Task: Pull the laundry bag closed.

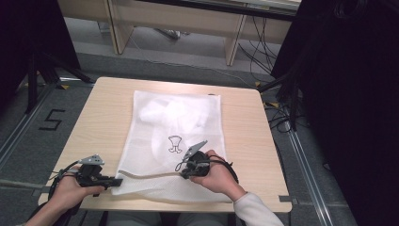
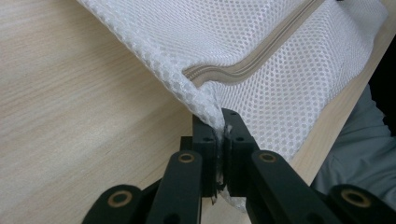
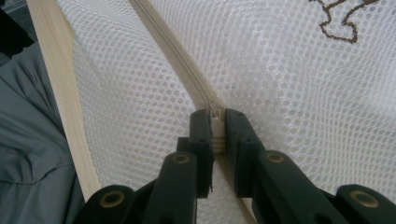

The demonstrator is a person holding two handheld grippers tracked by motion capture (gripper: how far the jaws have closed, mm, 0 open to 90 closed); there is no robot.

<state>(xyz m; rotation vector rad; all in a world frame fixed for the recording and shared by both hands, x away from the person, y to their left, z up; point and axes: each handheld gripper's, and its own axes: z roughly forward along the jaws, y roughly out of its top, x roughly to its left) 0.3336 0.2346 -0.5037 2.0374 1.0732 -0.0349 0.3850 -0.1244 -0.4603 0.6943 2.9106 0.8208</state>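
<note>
A: What lies on the worktop (image 1: 244, 122)?

B: A white mesh laundry bag (image 1: 174, 122), spread flat across the middle of the pale wooden top, its near edge close to the person's side. A small dark emblem (image 1: 175, 144) is printed on it, and something pale shows faintly through the mesh in the far half.

A: And the zipper?

B: A beige zipper (image 1: 150, 174) runs along the near part of the bag, between the two grippers.

A: What is the left gripper (image 1: 115, 181) doing?

B: It sits at the bag's near left corner. In the left gripper view its jaws are clenched on the mesh corner (image 2: 212, 116), right by the end of the zipper, and the cloth is pulled up a little there.

A: The right gripper (image 1: 181, 169)?

B: It is over the bag, near the emblem, held in the right hand (image 1: 217, 176). In the right gripper view its jaws are pressed together on the small pale zipper pull (image 3: 217, 128), with the zipper track running away from them
</note>
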